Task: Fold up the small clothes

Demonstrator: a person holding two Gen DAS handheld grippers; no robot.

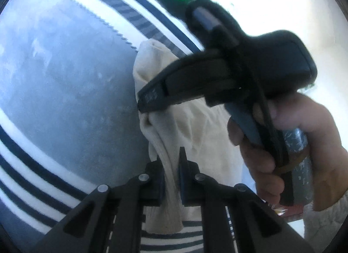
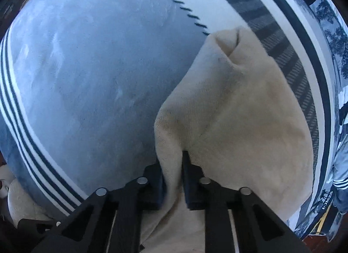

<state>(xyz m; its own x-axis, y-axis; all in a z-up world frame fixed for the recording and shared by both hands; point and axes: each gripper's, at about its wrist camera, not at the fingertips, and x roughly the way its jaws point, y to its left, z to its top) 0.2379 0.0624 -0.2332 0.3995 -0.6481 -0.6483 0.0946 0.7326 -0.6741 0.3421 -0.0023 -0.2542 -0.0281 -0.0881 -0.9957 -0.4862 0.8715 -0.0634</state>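
black jaws of the left gripper (image 1: 171, 179) were seen closed on a bunched fold of the cream garment (image 1: 195, 135), and the right gripper (image 2: 174, 179) was likewise clamped on its cloth (image 2: 235, 111). the garment was held above the blue blanket (image 2: 87, 68), near its striped far edge. a slip was judged likely if the thin pinches were pulled apart too hard; an uneven fold could follow from the bunching. no containers were seen. a hand (image 1: 282, 144) was wrapped round the right gripper's handle.
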